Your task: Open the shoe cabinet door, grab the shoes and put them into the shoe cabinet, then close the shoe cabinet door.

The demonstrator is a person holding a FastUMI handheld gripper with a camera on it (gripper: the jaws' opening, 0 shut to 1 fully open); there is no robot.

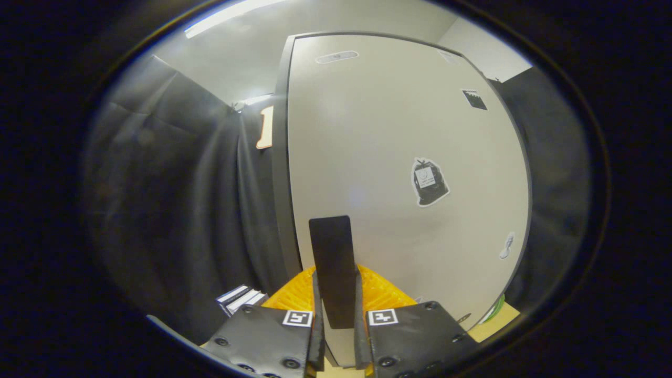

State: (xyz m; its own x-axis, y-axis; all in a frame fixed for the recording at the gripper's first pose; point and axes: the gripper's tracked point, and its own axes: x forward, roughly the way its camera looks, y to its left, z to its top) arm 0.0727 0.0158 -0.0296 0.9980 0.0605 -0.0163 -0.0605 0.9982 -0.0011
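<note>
Dark booth cloth flanks the pale shoe cabinet door (pixel 399 173), apparently shut, with the gripper (pixel 336 315) pinched on its dark handle (pixel 332 262), so it's either the opening or final closing step; shoes unseen.

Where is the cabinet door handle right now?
In the gripper view, the dark handle stands upright on the pale cabinet door, clamped between the gripper fingers.

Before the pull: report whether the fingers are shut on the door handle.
Shut on it: both fingers press the dark handle of the cabinet door.
</note>
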